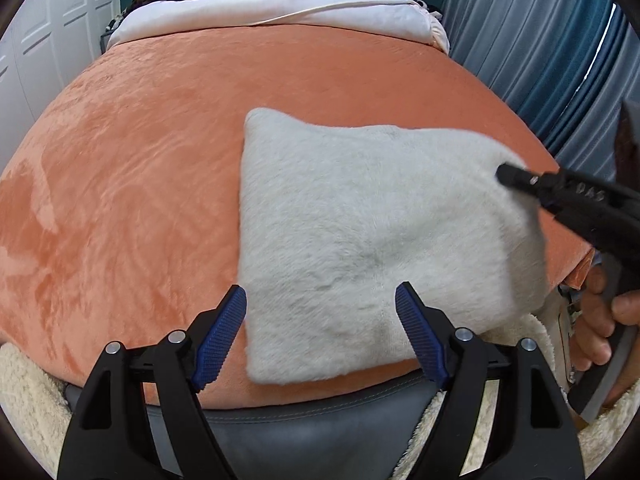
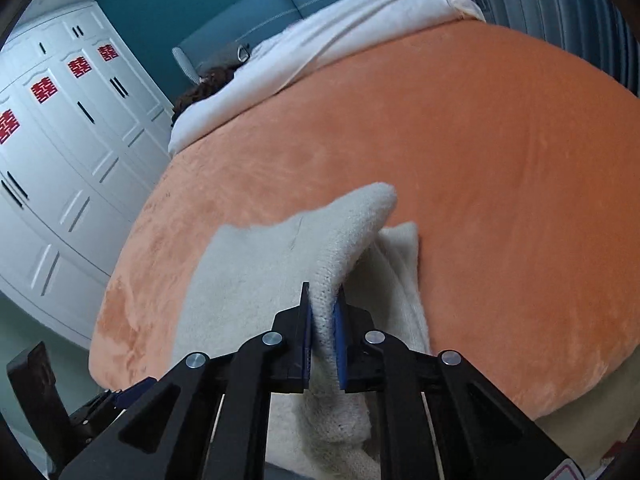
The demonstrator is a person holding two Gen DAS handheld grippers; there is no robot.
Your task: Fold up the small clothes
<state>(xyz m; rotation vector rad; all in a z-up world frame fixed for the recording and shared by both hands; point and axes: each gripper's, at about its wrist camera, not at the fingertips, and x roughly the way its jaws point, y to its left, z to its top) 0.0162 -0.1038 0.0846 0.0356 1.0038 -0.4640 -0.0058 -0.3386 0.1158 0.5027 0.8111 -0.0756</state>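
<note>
Bed: an orange plush blanket [image 1: 160,160] covers it, with a white duvet [image 1: 280,4] bunched at the far end.
Room: white panelled wardrobe [image 2: 60,152] with red paper cutouts, teal wall, grey-blue curtains [image 1: 540,40].
Garment: a fluffy off-white garment [image 1: 360,220] lies on the blanket near the bed's near edge.
Left claw [image 1: 320,332]: spread wide, blue ribbed pads either side of the garment's near edge.
Right claw [image 2: 323,344]: pinched tight on a raised fold of the garment.
</note>
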